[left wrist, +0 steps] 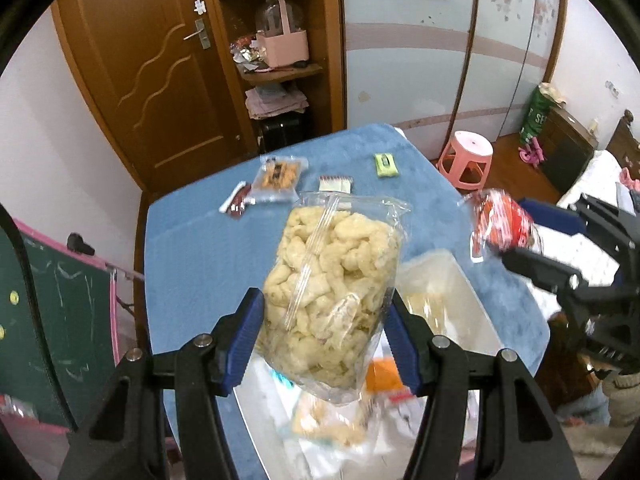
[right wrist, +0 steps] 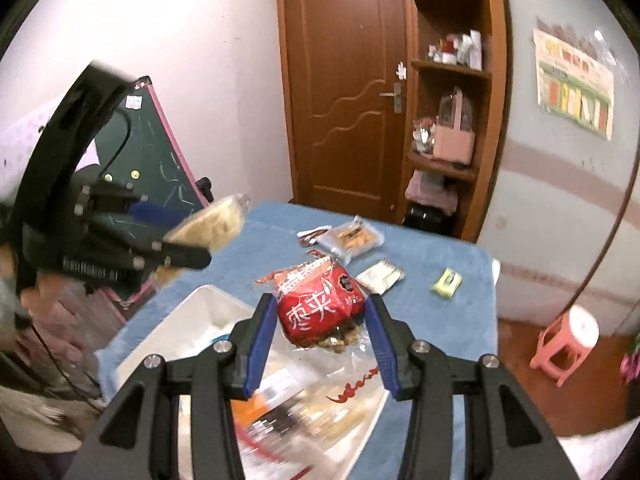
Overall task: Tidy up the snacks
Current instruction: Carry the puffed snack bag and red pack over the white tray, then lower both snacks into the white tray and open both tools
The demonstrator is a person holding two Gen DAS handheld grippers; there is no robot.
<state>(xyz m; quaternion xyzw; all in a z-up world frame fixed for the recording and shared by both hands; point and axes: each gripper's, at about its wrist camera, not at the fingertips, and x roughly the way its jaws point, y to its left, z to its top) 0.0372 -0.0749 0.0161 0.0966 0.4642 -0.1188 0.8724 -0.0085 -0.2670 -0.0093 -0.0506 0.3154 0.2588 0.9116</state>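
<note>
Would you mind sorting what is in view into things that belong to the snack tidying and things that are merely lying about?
Job:
- clear bag of puffed snacks, in left tongs
- red snack packet, in right tongs
- white bin
- cracker pack
- green packet

Lying about:
- pink stool
- chalkboard
- pink basket

A clear bag of pale puffed snacks (left wrist: 328, 292) stands upright in mid-frame of the left wrist view, clamped at its sides, above a white bin (left wrist: 452, 296) of blurred packets. A red packet with white characters (right wrist: 320, 306) sits centre of the right wrist view, likewise pinched. Beyond, upper centre, on the blue table (left wrist: 192, 248) lie an orange cracker pack (left wrist: 278, 178), a small dark-red sachet (left wrist: 236, 202), a white sachet (left wrist: 336, 184) and a green packet (left wrist: 386, 165).
</note>
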